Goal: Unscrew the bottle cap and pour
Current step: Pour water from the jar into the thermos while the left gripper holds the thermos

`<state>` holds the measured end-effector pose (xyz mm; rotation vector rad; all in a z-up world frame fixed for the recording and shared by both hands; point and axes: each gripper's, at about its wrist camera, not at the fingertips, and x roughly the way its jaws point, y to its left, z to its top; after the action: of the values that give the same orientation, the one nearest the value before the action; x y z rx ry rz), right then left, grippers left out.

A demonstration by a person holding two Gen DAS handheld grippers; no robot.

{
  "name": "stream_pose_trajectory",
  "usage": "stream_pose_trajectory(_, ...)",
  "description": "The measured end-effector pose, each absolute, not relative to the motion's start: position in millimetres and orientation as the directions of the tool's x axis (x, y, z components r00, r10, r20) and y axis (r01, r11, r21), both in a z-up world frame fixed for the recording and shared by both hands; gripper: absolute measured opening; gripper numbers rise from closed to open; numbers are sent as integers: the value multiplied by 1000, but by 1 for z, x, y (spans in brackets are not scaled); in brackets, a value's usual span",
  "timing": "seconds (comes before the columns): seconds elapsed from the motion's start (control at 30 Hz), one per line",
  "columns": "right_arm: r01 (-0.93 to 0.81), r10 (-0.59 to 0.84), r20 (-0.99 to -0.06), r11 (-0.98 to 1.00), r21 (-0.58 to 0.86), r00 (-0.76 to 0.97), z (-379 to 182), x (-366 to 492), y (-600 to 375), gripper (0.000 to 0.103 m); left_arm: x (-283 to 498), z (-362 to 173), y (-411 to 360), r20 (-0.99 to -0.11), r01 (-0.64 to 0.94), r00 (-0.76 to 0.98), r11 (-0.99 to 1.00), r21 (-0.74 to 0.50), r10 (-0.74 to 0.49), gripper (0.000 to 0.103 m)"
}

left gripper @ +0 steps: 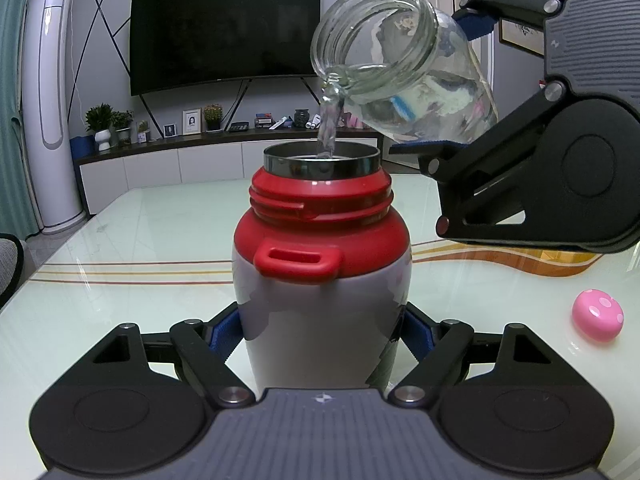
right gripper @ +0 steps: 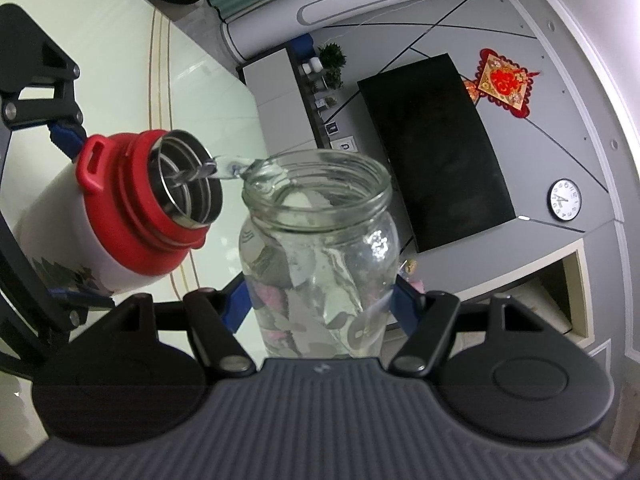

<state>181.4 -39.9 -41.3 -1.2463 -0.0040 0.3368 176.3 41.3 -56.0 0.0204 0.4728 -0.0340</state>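
Clear glass, wide-mouthed and threaded at the neck, the jar (left gripper: 404, 64) hangs tilted in the upper right of the left wrist view, its cap off, and a thin stream of water (left gripper: 330, 124) runs from its lower lip into the steel mouth of the white flask with the red shoulder and red loop handle (left gripper: 322, 264). The flask stands upright on the pale glass counter (left gripper: 120, 272), filling the middle of that view. The right tool (right gripper: 320, 300) is clamped on the jar's body low down, its blue pads pressed on either side of the glass below the shoulder. The left tool (left gripper: 320, 332) holds the flask the same way, pads against its white lower wall.

I judge the jar stiff, smooth and breakable, and slippery where water wets it, so the grip on the straight body, clear of the neck and rim, looks right. It should be getting lighter as it empties. The flask looks heavier and steady on its base, and the hold low on its wall ought to keep it from tipping.

At the lower right of the left wrist view a pink, white-dotted round cap (left gripper: 597, 314) lies on the counter, well apart from both vessels.
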Motion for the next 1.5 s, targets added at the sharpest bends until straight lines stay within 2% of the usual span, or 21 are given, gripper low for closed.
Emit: stream_pose_trajectory(1.5, -202, 267, -142, 210, -957, 953, -39, 181, -35, 70, 175, -56, 40, -455, 40, 890, 999, 12, -30, 82)
